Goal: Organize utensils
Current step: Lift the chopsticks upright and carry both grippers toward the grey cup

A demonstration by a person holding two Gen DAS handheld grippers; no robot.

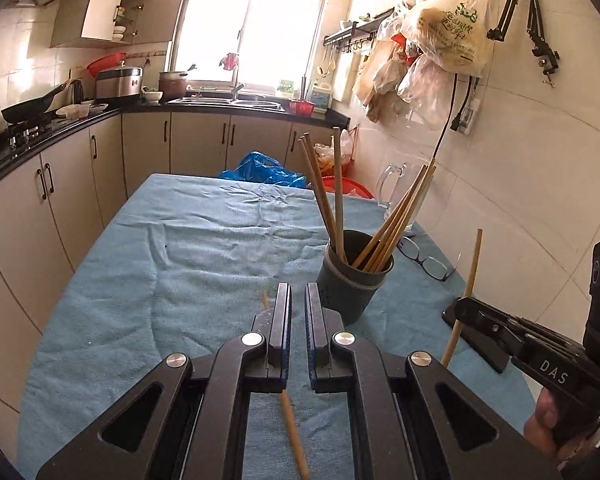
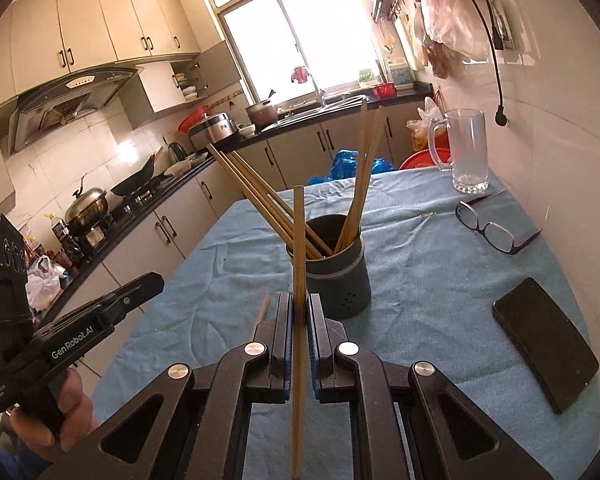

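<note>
A dark grey holder [image 1: 348, 284] [image 2: 336, 276] stands on the blue towel [image 1: 180, 260] with several wooden chopsticks [image 1: 396, 220] [image 2: 260, 204] leaning in it. My right gripper [image 2: 299, 300] [image 1: 460, 308] is shut on one chopstick [image 2: 298, 240] [image 1: 471, 268], held nearly upright just in front of the holder. My left gripper [image 1: 298, 292] [image 2: 156, 280] is shut with nothing between its pads and hovers left of the holder. Another chopstick [image 1: 294, 432] lies on the towel beneath the left gripper.
Purple-framed glasses [image 2: 488, 228] [image 1: 424, 260], a glass mug [image 2: 466, 152] and a black phone [image 2: 546, 344] lie on the towel's right side by the tiled wall. Kitchen cabinets and a counter run along the left. A person's hand [image 2: 72, 408] holds the left gripper.
</note>
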